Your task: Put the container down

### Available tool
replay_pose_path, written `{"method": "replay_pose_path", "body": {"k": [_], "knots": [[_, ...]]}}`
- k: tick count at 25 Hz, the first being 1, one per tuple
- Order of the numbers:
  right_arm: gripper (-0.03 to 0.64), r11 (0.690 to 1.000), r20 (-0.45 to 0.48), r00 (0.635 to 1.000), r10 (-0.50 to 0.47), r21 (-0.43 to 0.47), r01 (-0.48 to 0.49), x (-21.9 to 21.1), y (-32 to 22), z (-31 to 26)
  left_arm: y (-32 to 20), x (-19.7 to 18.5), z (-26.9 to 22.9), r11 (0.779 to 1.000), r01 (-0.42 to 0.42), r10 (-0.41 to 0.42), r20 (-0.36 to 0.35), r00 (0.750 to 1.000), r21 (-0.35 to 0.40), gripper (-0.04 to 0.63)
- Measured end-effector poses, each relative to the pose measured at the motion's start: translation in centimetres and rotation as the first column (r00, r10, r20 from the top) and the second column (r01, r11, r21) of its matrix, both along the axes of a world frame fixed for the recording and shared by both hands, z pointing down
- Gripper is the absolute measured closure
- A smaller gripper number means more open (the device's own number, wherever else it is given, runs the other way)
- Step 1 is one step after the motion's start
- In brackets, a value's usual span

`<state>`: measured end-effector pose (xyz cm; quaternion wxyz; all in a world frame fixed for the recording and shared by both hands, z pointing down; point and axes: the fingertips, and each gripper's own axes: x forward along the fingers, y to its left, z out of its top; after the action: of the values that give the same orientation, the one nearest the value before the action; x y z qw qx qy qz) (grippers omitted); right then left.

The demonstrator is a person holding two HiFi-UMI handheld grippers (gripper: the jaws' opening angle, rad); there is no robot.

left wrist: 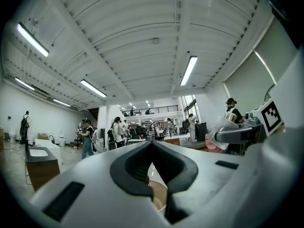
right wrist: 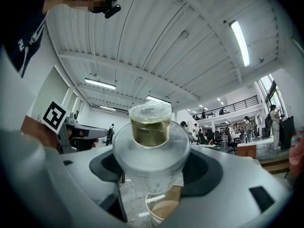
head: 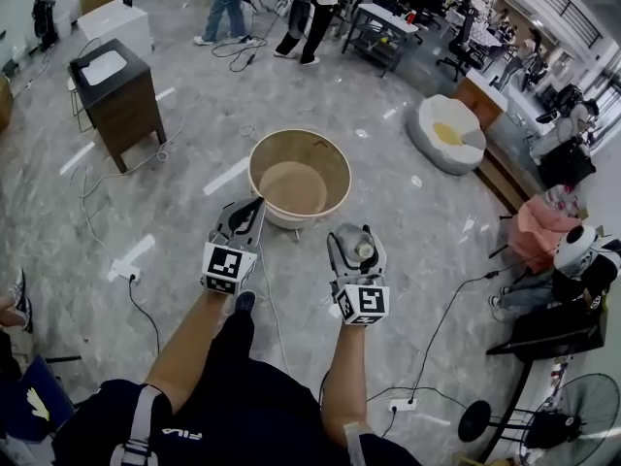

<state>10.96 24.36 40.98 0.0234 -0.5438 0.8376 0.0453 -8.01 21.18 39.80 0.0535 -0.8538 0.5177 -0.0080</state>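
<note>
The container is a clear plastic bottle with a yellowish cap under a film cover. My right gripper is shut on its body and holds it in the air, cap pointing away from me. In the right gripper view the container fills the middle between the jaws. My left gripper is level with it on the left, shut and empty, its jaws meeting at the tips. Just beyond both grippers a round light-wood tub stands on the floor; its rim shows under the jaws in both gripper views.
A dark wooden cabinet with a white basin stands far left, a white cabinet behind it. Cables and a power strip lie on the floor. A white round seat is at right, a fan lower right, people at the back.
</note>
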Motion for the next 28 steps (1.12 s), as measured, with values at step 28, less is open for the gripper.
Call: {"method": "replay_pose_path", "body": {"k": [28], "knots": [[0.261, 0.997, 0.032, 0.996, 0.08, -0.025, -0.079, -1.2, -26.7, -1.2, -28.5, -0.2, -1.0, 0.994, -0.106, 0.106, -0.019, 0.994, -0.013, 0.571]]}}
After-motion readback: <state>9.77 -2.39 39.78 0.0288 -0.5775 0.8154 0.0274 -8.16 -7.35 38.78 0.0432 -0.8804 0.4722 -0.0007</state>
